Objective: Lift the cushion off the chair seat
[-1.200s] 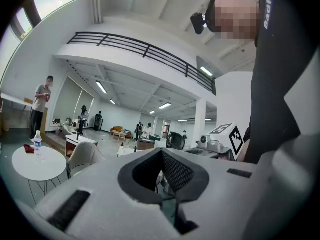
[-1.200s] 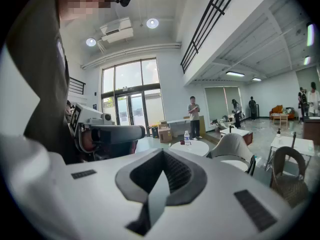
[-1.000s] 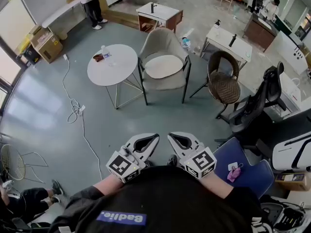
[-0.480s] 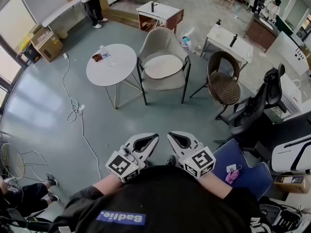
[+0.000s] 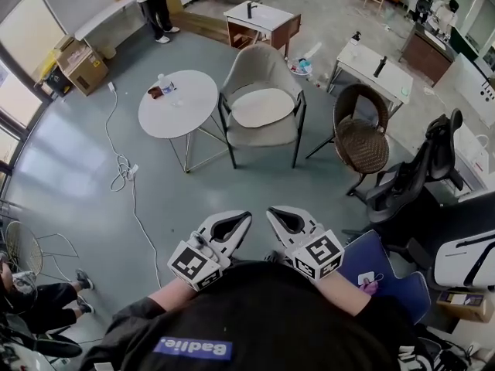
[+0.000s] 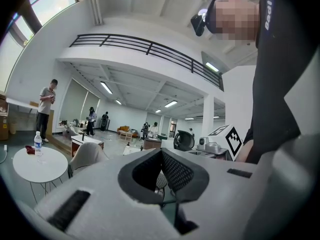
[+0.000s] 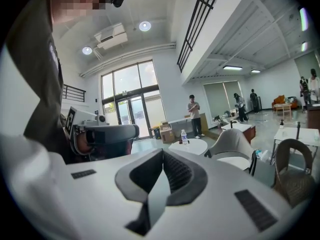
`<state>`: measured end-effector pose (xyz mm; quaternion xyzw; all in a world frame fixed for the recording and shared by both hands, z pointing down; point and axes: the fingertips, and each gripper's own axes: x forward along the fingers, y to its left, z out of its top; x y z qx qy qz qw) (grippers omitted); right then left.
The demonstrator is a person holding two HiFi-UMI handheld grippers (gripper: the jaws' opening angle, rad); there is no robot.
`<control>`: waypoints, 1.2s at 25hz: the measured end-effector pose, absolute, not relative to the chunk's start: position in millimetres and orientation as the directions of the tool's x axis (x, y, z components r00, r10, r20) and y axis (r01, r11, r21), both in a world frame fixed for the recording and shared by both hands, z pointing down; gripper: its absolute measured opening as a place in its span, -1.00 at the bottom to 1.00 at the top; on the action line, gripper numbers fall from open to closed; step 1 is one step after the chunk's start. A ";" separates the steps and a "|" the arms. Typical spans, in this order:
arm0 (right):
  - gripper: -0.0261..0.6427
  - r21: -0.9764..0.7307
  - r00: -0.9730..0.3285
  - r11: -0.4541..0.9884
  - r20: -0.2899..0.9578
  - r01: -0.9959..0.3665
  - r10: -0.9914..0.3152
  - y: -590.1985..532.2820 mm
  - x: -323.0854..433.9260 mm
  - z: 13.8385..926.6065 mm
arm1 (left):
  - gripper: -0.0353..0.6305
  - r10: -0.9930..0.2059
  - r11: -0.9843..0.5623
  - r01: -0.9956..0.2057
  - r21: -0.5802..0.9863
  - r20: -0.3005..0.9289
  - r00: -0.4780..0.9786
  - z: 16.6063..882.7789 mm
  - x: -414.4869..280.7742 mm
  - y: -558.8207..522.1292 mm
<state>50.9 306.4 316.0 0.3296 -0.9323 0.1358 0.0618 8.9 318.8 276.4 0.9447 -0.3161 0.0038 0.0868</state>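
Note:
A round off-white cushion (image 5: 261, 107) lies on the seat of a beige armchair (image 5: 263, 66) in the middle of the room, some way ahead of me. Both grippers are held close to my body, far short of the chair. My left gripper (image 5: 247, 217) and right gripper (image 5: 271, 212) sit side by side, each shut with nothing between the jaws. In the right gripper view the armchair (image 7: 231, 140) and its cushion (image 7: 235, 162) show right of centre beyond the shut tips (image 7: 162, 152). In the left gripper view the armchair (image 6: 88, 154) stands to the left of the tips (image 6: 161, 151).
A round white table (image 5: 186, 110) with a water bottle (image 5: 163, 83) stands left of the armchair. A wicker chair (image 5: 360, 137), a black office chair (image 5: 418, 168) and a blue chair (image 5: 390, 277) are to the right. A cable (image 5: 124, 172) trails over the floor. A person (image 5: 157, 6) stands at the back.
The whole view has shifted slightly, and the armchair sits a touch lower and nearer. Both grippers keep their place in front of my body and stay shut.

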 end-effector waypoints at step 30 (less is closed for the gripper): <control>-0.84 -0.216 -0.742 0.711 0.261 -0.669 -0.618 101.5 17.2 335.0 | -0.86 -0.524 -0.837 -0.520 0.170 0.023 0.851 286.7 -25.2 97.8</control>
